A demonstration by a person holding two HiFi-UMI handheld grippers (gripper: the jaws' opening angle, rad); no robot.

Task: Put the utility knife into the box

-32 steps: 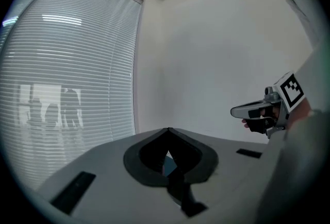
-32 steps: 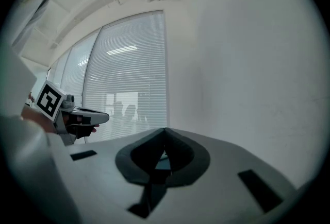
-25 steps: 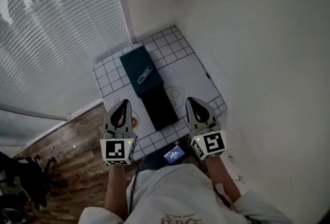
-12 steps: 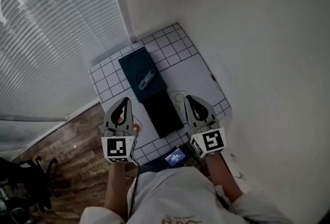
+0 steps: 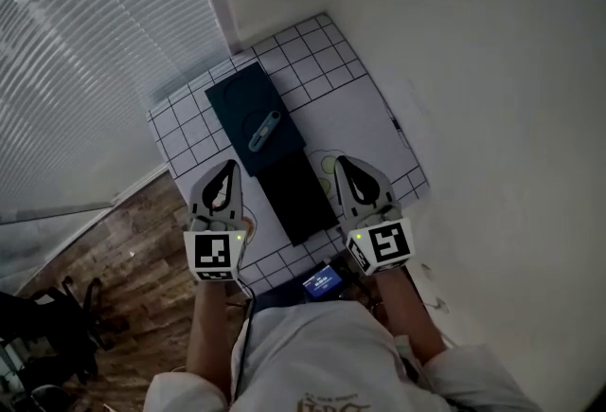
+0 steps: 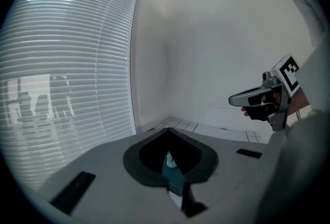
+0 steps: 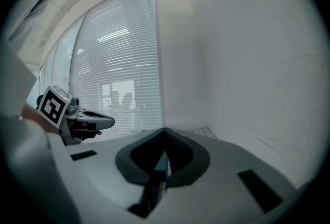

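A grey-blue utility knife (image 5: pixel 263 129) lies on the dark teal half of the box (image 5: pixel 241 107), which sits at the back of the gridded white table (image 5: pixel 350 116). A black half (image 5: pixel 298 197) adjoins it toward me; I cannot tell which half is the lid. My left gripper (image 5: pixel 230 166) hovers left of the black half, shut and empty, its tips (image 6: pixel 167 133) meeting. My right gripper (image 5: pixel 343 162) hovers right of the black half, its jaws closed to a point (image 7: pixel 165 131) with nothing in them. Each gripper view shows the other gripper (image 6: pixel 250 98) (image 7: pixel 95 121) alongside.
Closed window blinds (image 5: pixel 85 50) fill the left side, and white walls (image 5: pixel 473 69) close the back and right. A small device with a blue screen (image 5: pixel 320 281) lies at the table's near edge. Left of the table is wooden floor (image 5: pixel 133 259), with a dark chair (image 5: pixel 47 344) on it.
Both grippers have moved forward and lower along the two sides of the black half, drawing nearer to the teal half. Both stayed shut, and the knife has not moved.
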